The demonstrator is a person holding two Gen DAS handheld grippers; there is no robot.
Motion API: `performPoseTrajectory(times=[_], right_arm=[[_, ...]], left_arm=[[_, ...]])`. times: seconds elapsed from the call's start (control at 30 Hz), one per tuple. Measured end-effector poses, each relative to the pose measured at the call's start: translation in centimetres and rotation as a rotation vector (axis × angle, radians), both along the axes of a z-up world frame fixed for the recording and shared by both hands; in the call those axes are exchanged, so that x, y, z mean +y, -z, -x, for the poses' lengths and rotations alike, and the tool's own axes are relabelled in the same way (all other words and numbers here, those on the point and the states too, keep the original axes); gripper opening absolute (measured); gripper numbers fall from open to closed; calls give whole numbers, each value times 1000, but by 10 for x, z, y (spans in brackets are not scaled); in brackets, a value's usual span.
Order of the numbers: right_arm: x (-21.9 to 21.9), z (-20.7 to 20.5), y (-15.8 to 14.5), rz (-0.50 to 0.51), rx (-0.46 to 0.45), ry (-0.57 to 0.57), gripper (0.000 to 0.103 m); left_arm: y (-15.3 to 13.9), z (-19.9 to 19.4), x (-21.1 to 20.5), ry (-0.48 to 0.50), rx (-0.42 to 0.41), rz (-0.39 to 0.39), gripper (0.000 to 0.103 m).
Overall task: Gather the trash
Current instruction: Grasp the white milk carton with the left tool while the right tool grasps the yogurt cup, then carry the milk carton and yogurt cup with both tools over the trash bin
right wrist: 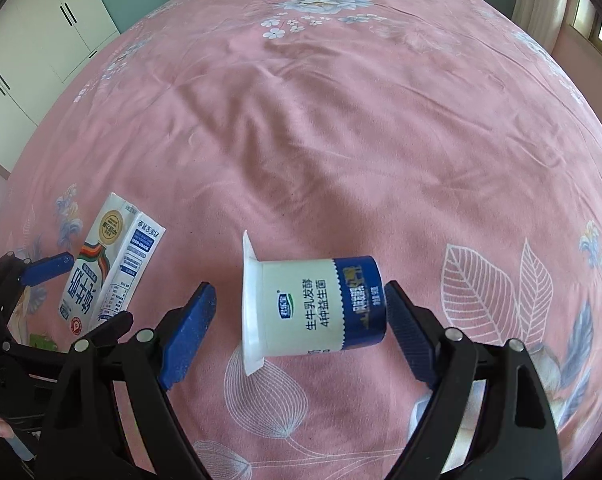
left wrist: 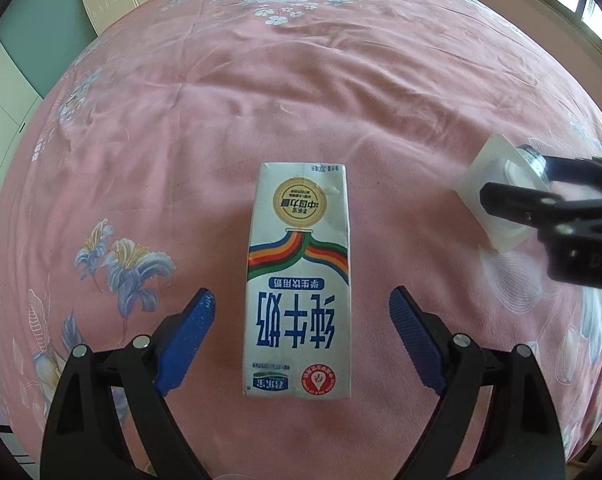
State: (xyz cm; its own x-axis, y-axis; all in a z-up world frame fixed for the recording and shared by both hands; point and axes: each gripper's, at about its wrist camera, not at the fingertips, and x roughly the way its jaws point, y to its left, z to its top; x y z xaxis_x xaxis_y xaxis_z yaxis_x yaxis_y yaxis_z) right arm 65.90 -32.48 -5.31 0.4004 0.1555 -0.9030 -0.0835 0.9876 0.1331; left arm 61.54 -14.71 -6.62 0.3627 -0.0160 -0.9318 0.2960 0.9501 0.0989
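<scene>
The milk carton [left wrist: 299,280] lies flat on the pink bed [left wrist: 301,100] between the wide-open left claw [left wrist: 301,344]; likely empty, light and crushable, so grip its long sides. The yogurt cup [right wrist: 313,308], thin-walled, lies sideways inside the open right claw [right wrist: 301,332].

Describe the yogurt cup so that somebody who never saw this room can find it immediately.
A pink flowered bedspread covers the bed. Near its front edge, the yogurt cup lies on its side between the open right gripper fingers. Unlike the flat rectangular milk carton nearby, it is round, white with a dark blue band.
</scene>
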Motion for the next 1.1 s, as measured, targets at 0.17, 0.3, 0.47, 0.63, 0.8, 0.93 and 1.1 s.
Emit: performPoseTrajectory(times=[0.17,0.3,0.47,0.63,0.8,0.93,1.1], right_arm=[[-4,-7,12,3,15,15,84],[-6,-10,20,16,27,26,71],[-8,-6,20,6,21,28,61],[1,9,9,47,-9,4,60],[13,32,-26,70,-57,-22,60],[23,57,-68,80,-106,-42,60],[37,97,-127,101,-179,-63,60]], left_arm=[[18,-7,2,-14,51,21,66],[19,-6,0,-15,35,25,49],[17,-2,-3,-10,27,11,49],[6,7,0,0,12,6,49],[-30,24,13,-10,-29,13,49],[-67,45,26,-17,-84,11,49],[-122,82,47,-33,-154,13,49]])
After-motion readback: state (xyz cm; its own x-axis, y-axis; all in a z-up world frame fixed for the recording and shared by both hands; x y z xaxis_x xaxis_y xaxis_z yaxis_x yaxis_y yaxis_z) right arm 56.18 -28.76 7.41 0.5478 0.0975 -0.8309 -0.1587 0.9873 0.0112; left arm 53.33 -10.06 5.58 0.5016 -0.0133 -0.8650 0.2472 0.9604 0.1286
